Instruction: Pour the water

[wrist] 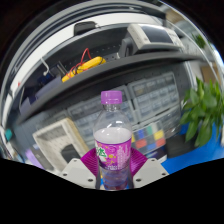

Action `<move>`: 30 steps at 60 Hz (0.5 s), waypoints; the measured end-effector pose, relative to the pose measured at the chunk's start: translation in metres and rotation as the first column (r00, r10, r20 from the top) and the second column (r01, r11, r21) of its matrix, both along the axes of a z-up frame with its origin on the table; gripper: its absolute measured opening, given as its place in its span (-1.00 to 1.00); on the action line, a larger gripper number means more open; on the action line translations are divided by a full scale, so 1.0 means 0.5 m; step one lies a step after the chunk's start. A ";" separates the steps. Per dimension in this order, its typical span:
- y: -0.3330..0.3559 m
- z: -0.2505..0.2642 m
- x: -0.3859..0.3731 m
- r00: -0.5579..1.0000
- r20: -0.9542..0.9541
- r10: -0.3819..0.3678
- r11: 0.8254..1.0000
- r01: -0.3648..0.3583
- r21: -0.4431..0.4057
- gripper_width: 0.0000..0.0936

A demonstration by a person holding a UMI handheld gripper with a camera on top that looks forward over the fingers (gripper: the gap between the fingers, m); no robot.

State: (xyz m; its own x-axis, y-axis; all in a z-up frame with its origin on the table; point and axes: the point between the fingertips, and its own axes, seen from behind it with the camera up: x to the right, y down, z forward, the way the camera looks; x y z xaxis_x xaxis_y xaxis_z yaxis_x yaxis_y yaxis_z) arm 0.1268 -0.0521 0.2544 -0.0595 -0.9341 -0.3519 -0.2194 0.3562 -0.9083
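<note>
At the far left a dark shelf unit [40,100] rises behind the work surface, its upper board running across toward the right. Low on the left, in front of the unit, a pale box-like item [62,135] leans at an angle; what it is cannot be told. On the upper board lies a yellow tool [82,68] with a red and dark cable beside it.

In the middle stands the bottle [113,140], clear plastic, upright, with a purple cap [112,98] on top and a purple label [112,155] around its lower body. It sits between the two fingers of the gripper [113,172], whose light grey tips show at either side of the bottle's base. A strip of magenta pad [85,160] shows beside the label on the left, and another on the right. The pads lie right against the bottle's sides with no gap that can be seen, so the fingers appear clamped on the bottle. Whether the bottle's foot rests on anything cannot be told, since the lower part is hidden.

Behind the bottle are rows of small pale drawers [150,100] on the shelf unit. Above them, on the upper board to the right, sits a beige boxy machine [152,38]. Just right of the bottle, lower down, is a card of small coloured squares [150,138]. At the far right a green leafy plant [205,112] stands over a patch of blue surface [195,155].
</note>
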 end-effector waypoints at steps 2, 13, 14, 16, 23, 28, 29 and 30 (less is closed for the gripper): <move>-0.028 -0.009 0.001 1.000 0.000 -0.010 0.997 0.010 -0.076 -0.20; -0.141 -0.102 0.001 0.999 -0.011 -0.034 0.963 0.029 -0.269 -0.20; -0.147 -0.115 0.004 0.999 -0.021 -0.035 0.960 0.027 -0.278 -0.20; -0.158 -0.137 0.006 0.999 -0.036 -0.032 0.955 0.020 -0.295 -0.20; -0.182 -0.216 0.011 0.996 -0.085 -0.029 0.944 0.000 -0.331 -0.20; -0.196 -0.270 0.013 0.994 -0.104 -0.024 0.936 -0.015 -0.353 -0.21; -0.197 -0.279 0.012 0.994 -0.105 -0.024 0.935 -0.015 -0.354 -0.21; -0.199 -0.288 0.012 0.994 -0.106 -0.027 0.936 -0.012 -0.351 -0.20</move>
State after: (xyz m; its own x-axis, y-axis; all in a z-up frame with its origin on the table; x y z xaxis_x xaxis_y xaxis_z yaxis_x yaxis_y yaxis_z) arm 0.1326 -0.1518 0.1103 -0.0863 -0.9962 0.0071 -0.3211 0.0211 -0.9468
